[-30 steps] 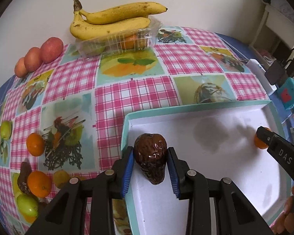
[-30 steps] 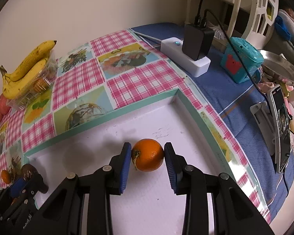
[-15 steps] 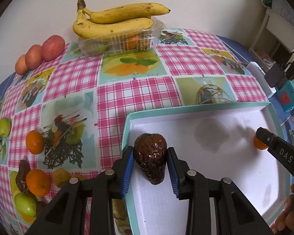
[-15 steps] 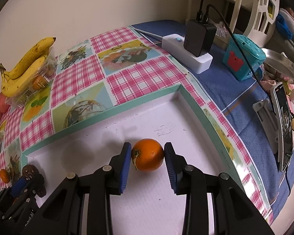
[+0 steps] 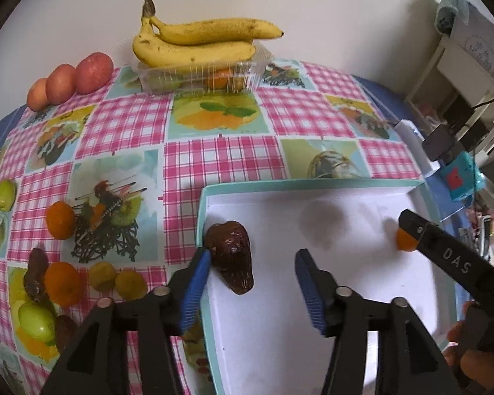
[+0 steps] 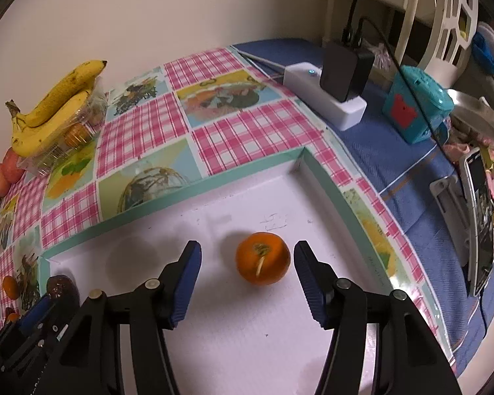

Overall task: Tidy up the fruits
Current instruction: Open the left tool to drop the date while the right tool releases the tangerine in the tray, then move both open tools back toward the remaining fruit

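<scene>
Resting on the white tray, the orange sits btwn my right gripper, jaws opening, pads clear. Brown fruit lies at tray's left wall; left gripper opening too, left pad maybe touching. Risk: orange rolls w/ nothing bracing it.

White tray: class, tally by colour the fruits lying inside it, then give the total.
Dark brown fruit: 1
Orange fruit: 1
Total in the white tray: 2
</scene>
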`<state>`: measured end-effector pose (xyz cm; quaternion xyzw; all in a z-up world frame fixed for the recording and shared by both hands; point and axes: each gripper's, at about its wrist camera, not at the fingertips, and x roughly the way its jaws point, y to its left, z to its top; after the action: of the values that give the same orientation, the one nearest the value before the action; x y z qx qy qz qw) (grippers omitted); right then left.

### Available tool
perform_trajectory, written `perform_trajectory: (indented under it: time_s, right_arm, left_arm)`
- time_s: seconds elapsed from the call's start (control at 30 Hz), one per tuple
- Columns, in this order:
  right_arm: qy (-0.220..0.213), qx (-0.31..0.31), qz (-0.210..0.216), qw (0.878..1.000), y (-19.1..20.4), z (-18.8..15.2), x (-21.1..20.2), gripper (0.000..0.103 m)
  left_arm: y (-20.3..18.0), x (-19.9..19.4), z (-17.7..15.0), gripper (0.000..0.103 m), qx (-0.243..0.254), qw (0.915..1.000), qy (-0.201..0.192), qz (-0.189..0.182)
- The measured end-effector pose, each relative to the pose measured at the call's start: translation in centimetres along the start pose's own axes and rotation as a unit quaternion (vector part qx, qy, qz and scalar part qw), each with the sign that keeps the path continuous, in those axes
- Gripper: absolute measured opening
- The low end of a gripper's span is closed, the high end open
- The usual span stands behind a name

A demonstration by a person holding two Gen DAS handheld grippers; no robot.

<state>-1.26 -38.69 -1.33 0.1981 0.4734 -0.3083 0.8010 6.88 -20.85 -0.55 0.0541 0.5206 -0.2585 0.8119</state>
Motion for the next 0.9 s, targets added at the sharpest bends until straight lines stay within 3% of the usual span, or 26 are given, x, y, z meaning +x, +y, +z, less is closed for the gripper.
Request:
perform_trajectory:
  time_s: [0.03,0.13,0.3,0.37,0.5,0.6,0.73,0.9]
  right_arm:
    - [-0.003,0.002,0.002,1.000,0.0,0.0,-0.4,0.074]
    - [-0.004,0.006,0.007,1.000,-0.2,0.0,-1.0,0.076]
    - [-0.005,-0.007,0.007,1.000,-0.1,-0.3,-1.8,0.081]
    - [-0.003,-0.009,0.006,1.000,-0.3,-0.5,-1.9,0.081]
    - [-0.002,-0.013,0.005,1.000,-0.5,-1.1,-2.3,0.082]
    - [-0.005,-0.037,0.000,0.999,0.0,-1.7,-2.7,0.094]
    - [-0.006,-0.062,-0.013,0.998,0.8,-2.6,-2.7,0.094]
    - [-0.004,-0.072,0.010,0.997,2.3,-3.3,-2.9,0.094]
  left_arm:
    - [0.1,-0.4,0.0,0.064,-0.003,1.0000,-0.001,-0.003]
    - [0.3,-1.6,-0.3,0.079,-0.010,0.9999,-0.004,0.002]
    - [1.4,-2.9,-1.2,0.088,-0.004,0.9990,-0.013,0.043]
    - [2.7,-3.4,-1.6,0.103,-0.014,0.9976,-0.021,0.064]
    - [5.4,-4.3,-2.2,0.103,-0.050,0.9942,-0.033,0.090]
    - [7.4,-5.2,-2.9,0.103,-0.068,0.9902,-0.041,0.115]
    - [9.9,-6.4,-4.1,0.103,-0.078,0.9847,-0.046,0.149]
    - [12.4,-7.6,-4.7,0.103,-0.095,0.9740,-0.047,0.201]
